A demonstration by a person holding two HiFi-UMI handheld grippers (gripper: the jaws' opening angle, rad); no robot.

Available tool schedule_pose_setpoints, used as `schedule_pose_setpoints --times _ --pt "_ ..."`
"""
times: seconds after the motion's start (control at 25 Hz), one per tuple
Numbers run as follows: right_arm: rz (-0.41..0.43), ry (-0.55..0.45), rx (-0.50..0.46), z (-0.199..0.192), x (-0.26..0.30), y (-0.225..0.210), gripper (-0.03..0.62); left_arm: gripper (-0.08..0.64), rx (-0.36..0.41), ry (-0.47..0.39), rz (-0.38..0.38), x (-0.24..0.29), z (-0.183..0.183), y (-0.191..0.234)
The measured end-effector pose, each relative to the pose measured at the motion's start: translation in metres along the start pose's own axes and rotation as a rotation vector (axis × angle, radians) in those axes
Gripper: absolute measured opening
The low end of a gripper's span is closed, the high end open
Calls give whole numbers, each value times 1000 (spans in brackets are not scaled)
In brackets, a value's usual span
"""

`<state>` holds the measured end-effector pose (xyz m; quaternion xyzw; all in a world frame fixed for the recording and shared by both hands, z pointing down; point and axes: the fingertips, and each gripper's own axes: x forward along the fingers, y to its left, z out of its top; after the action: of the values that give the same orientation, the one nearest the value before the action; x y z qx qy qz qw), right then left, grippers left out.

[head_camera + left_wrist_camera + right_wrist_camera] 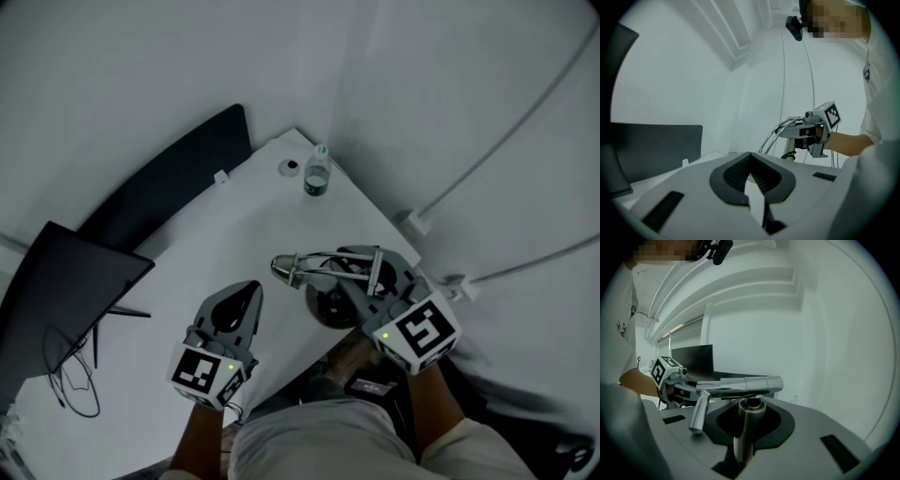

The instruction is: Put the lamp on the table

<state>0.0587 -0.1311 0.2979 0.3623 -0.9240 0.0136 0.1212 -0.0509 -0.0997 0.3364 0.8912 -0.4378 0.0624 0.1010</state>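
Observation:
A metal lamp (323, 264) with a round dark base (330, 305) stands at the white table's (234, 225) near right edge; I cannot tell whether the base rests on it. My right gripper (370, 274) is shut on the lamp's upright post (746, 427), under the horizontal tube head (740, 383). My left gripper (249, 291) hovers left of the lamp, apart from it, shut with nothing in it. The left gripper view shows its pads meeting (750, 157), with the lamp's curved arms (778, 129) and the right gripper (820, 124) beyond.
A water bottle (318, 173) and a small round cap (290, 167) stand near the table's far corner. A dark monitor (70, 281) with loose cables (75, 375) occupies the left side. A dark panel (178, 178) lines the far left edge. White walls close in behind.

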Motion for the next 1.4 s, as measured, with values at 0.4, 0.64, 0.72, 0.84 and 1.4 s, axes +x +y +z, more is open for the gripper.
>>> schedule_pose_setpoints --times 0.4,0.64,0.72,0.84,1.4 --pt "28 58 12 1 55 -28 64 3 -75 11 24 29 9 40" --pt "41 52 19 -11 77 -31 64 3 -81 20 23 36 2 46" --pt "46 51 19 -15 85 -33 64 3 -77 30 19 40 -3 47" --pt "47 44 13 -18 94 -34 64 3 -80 31 16 44 -5 48" --pt "58 56 31 -40 134 -49 64 3 -110 61 21 58 -25 65"
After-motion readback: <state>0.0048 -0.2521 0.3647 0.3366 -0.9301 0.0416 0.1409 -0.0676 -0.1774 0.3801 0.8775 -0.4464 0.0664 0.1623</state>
